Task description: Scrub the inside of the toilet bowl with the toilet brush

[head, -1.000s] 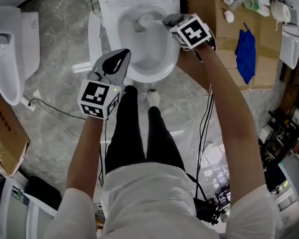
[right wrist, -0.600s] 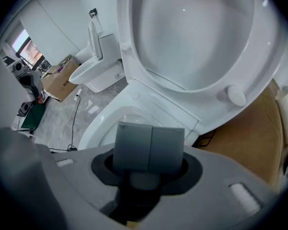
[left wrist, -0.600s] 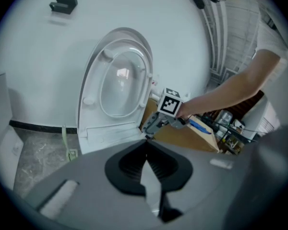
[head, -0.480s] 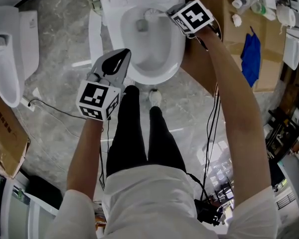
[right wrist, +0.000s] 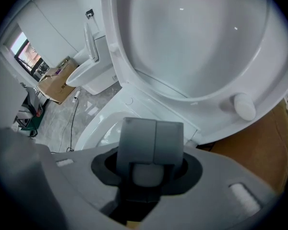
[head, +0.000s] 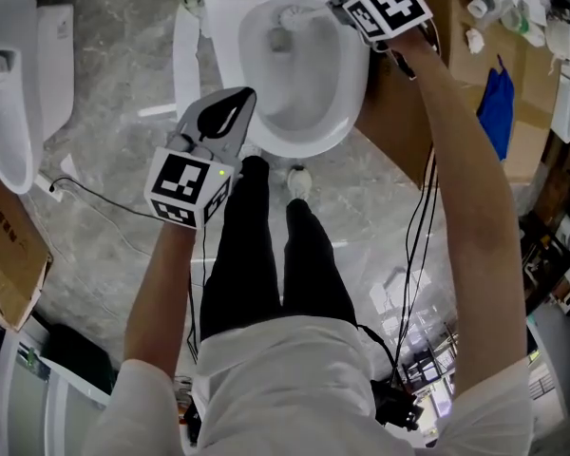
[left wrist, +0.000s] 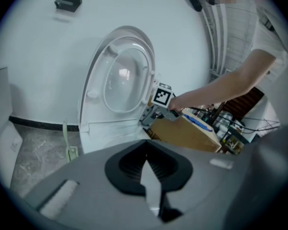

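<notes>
The white toilet bowl [head: 347, 84] lies open at the top of the head view, its lid [left wrist: 119, 80] raised against the wall. The toilet brush [head: 291, 14] has its white head at the bowl's far inner wall, just above the drain. My right gripper [head: 340, 8] reaches over the bowl's far right rim and is shut on the brush handle [right wrist: 146, 173], whose pale end shows between the grey fingers [right wrist: 139, 143]. My left gripper [head: 220, 120] hovers at the bowl's near left rim, shut with nothing in it; its jaws meet in the left gripper view [left wrist: 150, 175].
A second white toilet [head: 9, 84] stands at the left, with a cable [head: 104, 207] on the marble floor. A cardboard box [head: 9, 255] sits lower left. Right of the bowl a cardboard box [head: 456, 74] carries bottles and a blue cloth [head: 497, 103]. The person's foot [head: 297, 183] is by the bowl.
The right gripper has carried the brush up and away along the bowl's back wall toward the far rim. The left gripper has stayed almost in place.
</notes>
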The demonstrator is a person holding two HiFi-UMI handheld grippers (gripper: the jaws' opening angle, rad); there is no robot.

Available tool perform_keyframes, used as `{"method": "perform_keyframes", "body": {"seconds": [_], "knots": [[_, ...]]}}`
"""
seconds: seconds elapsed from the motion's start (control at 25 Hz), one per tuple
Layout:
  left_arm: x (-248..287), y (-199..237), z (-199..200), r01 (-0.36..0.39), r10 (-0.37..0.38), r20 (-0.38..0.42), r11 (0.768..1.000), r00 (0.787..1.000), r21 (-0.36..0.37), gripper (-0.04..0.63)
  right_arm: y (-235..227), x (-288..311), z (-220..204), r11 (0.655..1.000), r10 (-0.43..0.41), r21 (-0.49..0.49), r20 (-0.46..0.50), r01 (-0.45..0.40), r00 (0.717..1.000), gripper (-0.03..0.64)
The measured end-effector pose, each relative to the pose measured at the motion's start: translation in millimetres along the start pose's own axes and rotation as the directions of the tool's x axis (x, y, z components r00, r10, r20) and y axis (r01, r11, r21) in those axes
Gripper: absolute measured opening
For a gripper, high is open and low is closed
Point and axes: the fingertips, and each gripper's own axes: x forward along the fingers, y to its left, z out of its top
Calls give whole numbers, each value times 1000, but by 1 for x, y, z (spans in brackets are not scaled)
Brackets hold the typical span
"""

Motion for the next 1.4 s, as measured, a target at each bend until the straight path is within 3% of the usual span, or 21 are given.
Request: {"method": "perform_keyframes", "body": {"seconds": [0.84, 1.4], "knots": [[-25, 6, -17, -35, 35, -5, 999, 999, -19, -9, 50, -8, 50, 992, 23, -129, 54, -16, 998, 158], [-36, 5, -19, -70, 70, -8, 997, 998, -19, -9, 87, -3, 46, 990, 37, -142, 107, -22, 994, 160]]}}
